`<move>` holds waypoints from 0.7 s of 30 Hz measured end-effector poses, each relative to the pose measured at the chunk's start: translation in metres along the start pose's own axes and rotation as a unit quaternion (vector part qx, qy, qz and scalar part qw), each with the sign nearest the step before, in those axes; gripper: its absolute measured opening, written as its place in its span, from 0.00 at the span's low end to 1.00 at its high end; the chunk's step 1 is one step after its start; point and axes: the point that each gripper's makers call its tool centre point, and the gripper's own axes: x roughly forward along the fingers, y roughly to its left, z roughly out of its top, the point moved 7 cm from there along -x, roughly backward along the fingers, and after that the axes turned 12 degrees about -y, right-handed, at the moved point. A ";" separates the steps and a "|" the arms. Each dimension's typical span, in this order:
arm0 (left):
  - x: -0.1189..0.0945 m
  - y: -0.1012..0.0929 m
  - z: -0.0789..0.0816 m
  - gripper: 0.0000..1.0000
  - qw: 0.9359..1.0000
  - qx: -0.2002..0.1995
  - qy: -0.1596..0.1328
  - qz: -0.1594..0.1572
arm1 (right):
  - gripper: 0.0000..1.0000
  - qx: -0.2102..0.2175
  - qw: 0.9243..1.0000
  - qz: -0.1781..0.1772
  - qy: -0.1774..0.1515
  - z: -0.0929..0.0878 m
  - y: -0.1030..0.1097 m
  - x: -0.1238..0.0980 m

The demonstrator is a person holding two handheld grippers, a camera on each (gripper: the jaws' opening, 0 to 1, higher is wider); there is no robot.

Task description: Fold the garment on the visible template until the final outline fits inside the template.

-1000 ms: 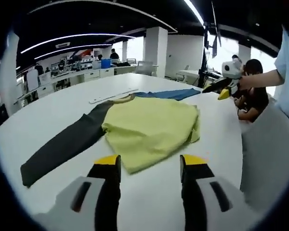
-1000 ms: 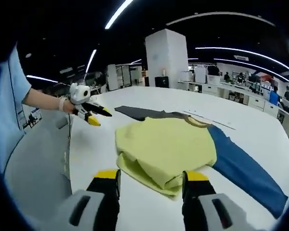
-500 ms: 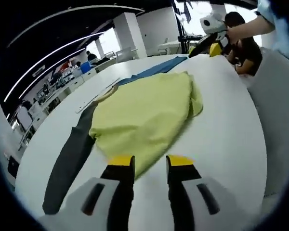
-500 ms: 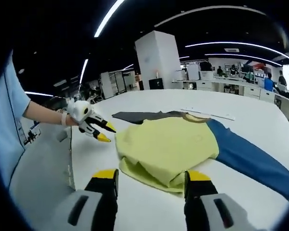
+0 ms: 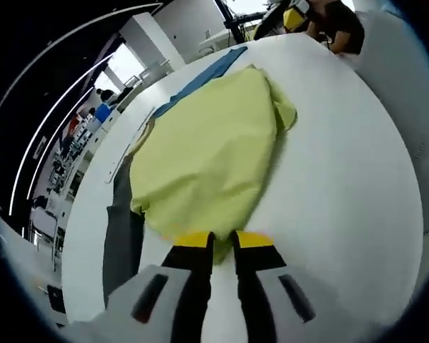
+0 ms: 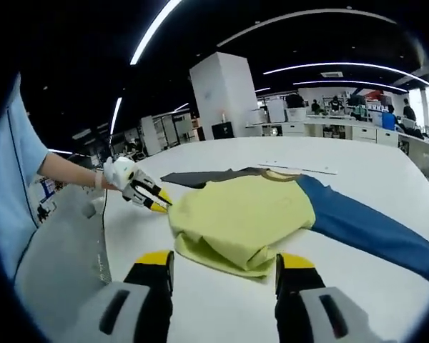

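Observation:
The garment lies flat on the white table [image 6: 386, 286]. It has a yellow body [image 6: 236, 214], a blue sleeve [image 6: 365, 225] and a dark grey sleeve [image 6: 200, 175], and the body's bottom is folded up. In the left gripper view the yellow body [image 5: 207, 150] reaches down to my left gripper [image 5: 222, 241], whose jaws are nearly together on the cloth's near corner. The grey sleeve [image 5: 121, 229] runs off to the left and the blue sleeve [image 5: 200, 78] lies far up. Seen from the right, the left gripper [image 6: 159, 202] touches the body's left corner. My right gripper [image 6: 225, 263] stands open just short of the folded edge.
A thin white strip [image 6: 297, 169] lies on the table beyond the collar. A person's light blue sleeve [image 6: 14, 186] fills the left side. Another person [image 5: 336, 25] sits past the table's far edge. The table edge [image 6: 104, 243] runs close by on the left. Office desks stand far behind.
My left gripper has moved forward to the yellow body's near corner and its jaws have drawn together on it. The right gripper stays open and has hardly moved.

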 end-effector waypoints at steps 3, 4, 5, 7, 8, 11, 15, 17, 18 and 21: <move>0.000 0.002 0.003 0.00 1.000 -0.006 -0.002 0.002 | 0.57 0.004 1.000 0.001 -0.001 -0.001 0.001 0.001; -0.001 0.003 0.003 0.00 1.000 -0.008 -0.002 0.002 | 0.57 0.005 1.000 0.001 0.000 -0.002 0.001 0.001; -0.001 0.004 0.004 0.00 1.000 -0.008 -0.002 0.003 | 0.57 0.006 1.000 0.001 -0.001 -0.002 0.002 0.001; -0.005 0.007 0.011 0.00 1.000 -0.010 -0.009 0.006 | 0.57 0.010 1.000 0.002 -0.002 -0.003 0.002 0.002; -0.006 0.009 0.015 0.00 1.000 -0.012 -0.015 0.010 | 0.57 0.010 1.000 0.002 -0.002 -0.003 0.002 0.001; -0.011 0.022 0.030 0.00 0.999 -0.029 -0.035 0.024 | 0.56 0.014 1.000 0.001 -0.005 -0.005 0.002 0.001; -0.013 0.051 0.055 0.00 0.996 -0.038 -0.062 0.045 | 0.56 0.018 1.000 0.001 -0.006 -0.008 0.003 0.002; -0.010 0.064 0.066 0.00 0.996 -0.031 -0.069 0.050 | 0.56 0.020 1.000 0.001 -0.009 -0.009 0.004 0.002; -0.008 0.069 0.071 0.00 0.996 -0.033 -0.071 0.050 | 0.56 0.024 1.000 0.000 -0.011 -0.009 0.004 0.001; 0.004 0.086 0.082 0.00 0.996 -0.028 -0.071 0.048 | 0.56 0.026 1.000 -0.004 -0.013 -0.012 0.004 -0.003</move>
